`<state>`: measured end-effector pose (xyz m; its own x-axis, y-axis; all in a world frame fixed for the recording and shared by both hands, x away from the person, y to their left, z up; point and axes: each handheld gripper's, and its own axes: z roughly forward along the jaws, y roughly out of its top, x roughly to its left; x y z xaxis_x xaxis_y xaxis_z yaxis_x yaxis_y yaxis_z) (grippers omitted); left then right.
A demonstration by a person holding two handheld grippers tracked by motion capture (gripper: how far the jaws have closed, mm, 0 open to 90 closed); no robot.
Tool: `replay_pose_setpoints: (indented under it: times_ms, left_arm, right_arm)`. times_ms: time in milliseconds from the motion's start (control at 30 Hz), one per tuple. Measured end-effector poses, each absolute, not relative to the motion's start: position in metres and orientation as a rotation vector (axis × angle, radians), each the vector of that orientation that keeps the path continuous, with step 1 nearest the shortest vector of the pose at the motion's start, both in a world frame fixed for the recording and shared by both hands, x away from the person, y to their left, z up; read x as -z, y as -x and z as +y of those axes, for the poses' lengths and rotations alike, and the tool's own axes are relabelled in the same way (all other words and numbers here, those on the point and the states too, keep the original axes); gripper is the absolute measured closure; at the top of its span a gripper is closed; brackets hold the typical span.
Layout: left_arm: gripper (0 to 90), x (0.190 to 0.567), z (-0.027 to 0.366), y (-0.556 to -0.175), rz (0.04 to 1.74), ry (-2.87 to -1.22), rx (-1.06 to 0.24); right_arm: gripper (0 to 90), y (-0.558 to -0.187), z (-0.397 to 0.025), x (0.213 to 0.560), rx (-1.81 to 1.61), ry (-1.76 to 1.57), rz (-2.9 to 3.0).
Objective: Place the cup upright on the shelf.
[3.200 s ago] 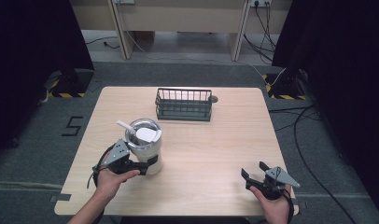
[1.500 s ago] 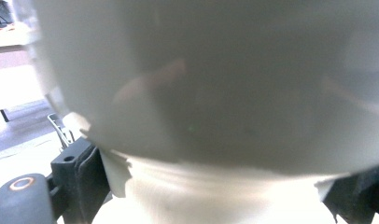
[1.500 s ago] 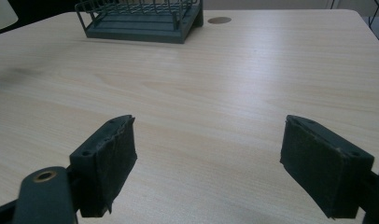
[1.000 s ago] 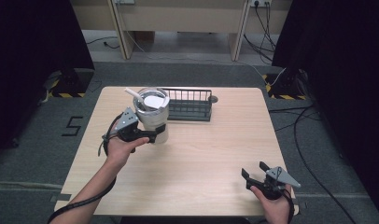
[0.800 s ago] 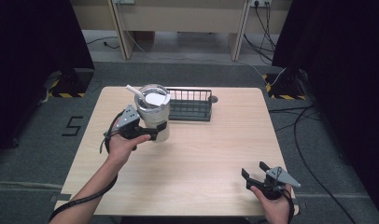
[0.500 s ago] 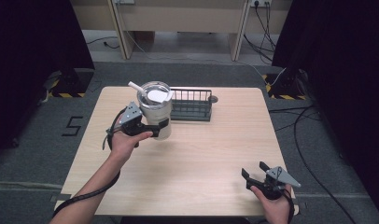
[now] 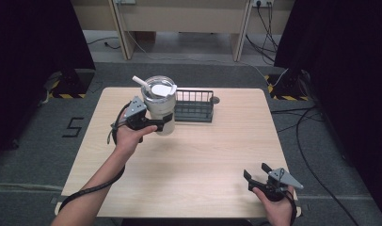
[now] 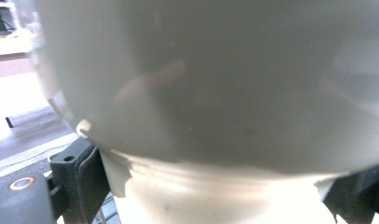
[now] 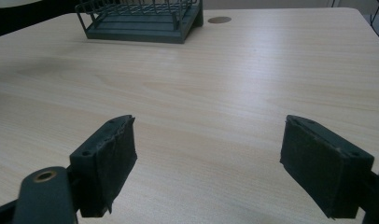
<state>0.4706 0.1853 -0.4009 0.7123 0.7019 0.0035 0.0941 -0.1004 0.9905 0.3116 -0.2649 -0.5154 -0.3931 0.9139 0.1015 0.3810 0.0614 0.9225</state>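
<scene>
A white tumbler (image 7: 160, 104) with a clear lid and a white straw (image 7: 141, 82) is held up off the table, just left of the dark wire basket (image 7: 194, 105). My left gripper (image 7: 162, 123) is shut on the tumbler's lower body. In the left gripper view the tumbler's pale wall (image 8: 215, 84) sits right against the camera, with a black jaw on each side of it. My right gripper (image 7: 258, 171) rests near the table's front right corner, open. Nothing lies between its two black pads (image 9: 108, 163).
The wooden table (image 7: 208, 150) has a small round hole (image 7: 215, 100) behind the basket. In the right gripper view the basket (image 9: 141, 16) stands far ahead at the table's back. Cables run over the floor at the right.
My left gripper has lifted the tumbler and carried it from the table's front left back and to the right, up to the basket's left end. The right gripper has stayed still.
</scene>
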Motion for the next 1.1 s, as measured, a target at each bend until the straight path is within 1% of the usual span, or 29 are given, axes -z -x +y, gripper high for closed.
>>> replay_pose_setpoints:
  times_ms: [1100]
  left_arm:
    - [10.4, 0.378, 0.17, -0.508, 0.665, -1.604, -0.593]
  right_arm:
    - [18.6, -0.312, -0.266, 0.515, -1.325, -1.293, 1.814]
